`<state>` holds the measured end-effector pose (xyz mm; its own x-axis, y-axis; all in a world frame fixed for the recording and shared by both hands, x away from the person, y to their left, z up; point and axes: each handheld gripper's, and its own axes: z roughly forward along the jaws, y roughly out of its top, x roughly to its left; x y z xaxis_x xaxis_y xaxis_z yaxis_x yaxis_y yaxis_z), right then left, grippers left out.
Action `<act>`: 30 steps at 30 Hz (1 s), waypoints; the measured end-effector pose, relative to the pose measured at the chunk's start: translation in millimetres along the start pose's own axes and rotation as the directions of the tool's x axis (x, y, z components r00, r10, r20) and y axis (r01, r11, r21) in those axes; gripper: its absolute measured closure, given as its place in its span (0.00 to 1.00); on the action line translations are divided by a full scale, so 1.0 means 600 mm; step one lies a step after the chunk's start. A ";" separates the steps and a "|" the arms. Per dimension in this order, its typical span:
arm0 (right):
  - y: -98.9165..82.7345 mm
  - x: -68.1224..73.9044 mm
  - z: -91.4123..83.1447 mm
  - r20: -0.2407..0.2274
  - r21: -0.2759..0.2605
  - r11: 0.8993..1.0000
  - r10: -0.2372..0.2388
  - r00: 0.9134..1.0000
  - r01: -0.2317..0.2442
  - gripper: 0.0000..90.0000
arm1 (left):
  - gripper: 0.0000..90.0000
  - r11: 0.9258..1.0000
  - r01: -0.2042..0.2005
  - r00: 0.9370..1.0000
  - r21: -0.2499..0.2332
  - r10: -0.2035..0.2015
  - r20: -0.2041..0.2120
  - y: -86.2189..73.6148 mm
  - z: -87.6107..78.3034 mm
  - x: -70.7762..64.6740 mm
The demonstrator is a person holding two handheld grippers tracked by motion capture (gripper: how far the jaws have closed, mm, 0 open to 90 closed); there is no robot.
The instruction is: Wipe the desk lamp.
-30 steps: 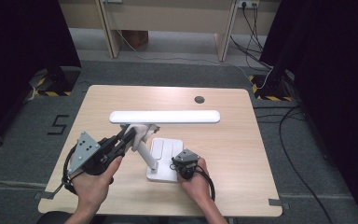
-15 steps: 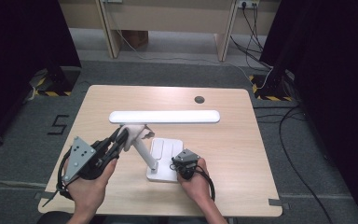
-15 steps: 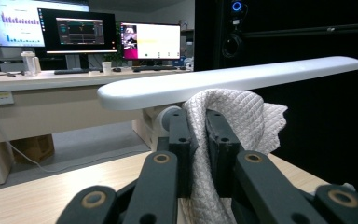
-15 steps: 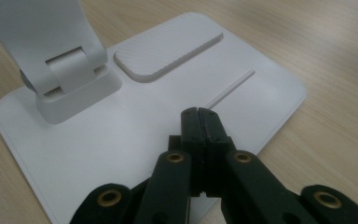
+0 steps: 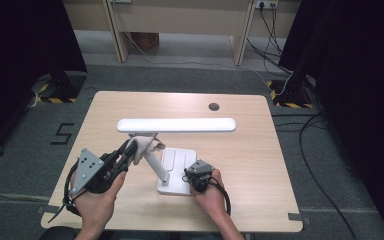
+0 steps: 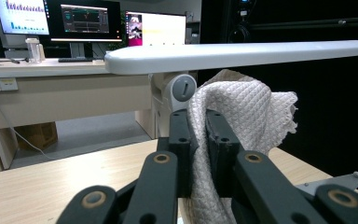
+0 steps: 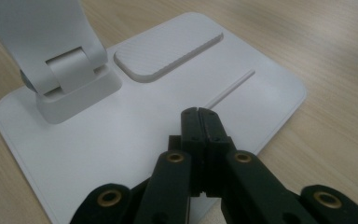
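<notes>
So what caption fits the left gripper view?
Left gripper pinching a white cloth beside the desk lamp hinge.

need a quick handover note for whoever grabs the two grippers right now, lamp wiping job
Left gripper: shut on the white cloth, held up by the hinge under the lamp head, beside the lamp arm.
Right gripper: shut, nothing in it, tips pressing on the lamp base to steady it.
Lamp stands mid-table, head level.
Done: cloth gripped and brought to the lamp, base pinned.
Left: how much is already wiped cannot be told; probably wipe arm, head and base, then set the cloth down.
</notes>
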<state>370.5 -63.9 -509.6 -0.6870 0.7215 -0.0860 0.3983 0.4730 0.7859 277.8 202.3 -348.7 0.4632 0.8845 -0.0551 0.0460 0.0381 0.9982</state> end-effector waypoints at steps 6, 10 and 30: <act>0.000 0.000 0.000 0.000 -0.001 1.000 0.000 1.000 0.000 1.00 | 0.92 1.000 0.009 1.000 0.004 -0.009 -0.002 -0.006 0.000 0.001; 0.000 0.000 0.000 -0.002 0.000 1.000 0.001 1.000 -0.001 1.00 | 0.92 1.000 0.014 1.000 0.003 -0.014 -0.002 -0.008 0.000 0.001; 0.001 0.000 0.000 -0.004 0.005 1.000 0.001 1.000 -0.001 1.00 | 0.92 0.998 0.035 0.999 0.046 -0.035 -0.001 -0.038 0.006 -0.003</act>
<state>370.6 -63.6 -509.2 -0.6890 0.7201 -0.0826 0.4021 0.4745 0.7831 279.1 197.9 -371.6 0.4606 0.8830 -0.0900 0.1027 0.0477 0.9936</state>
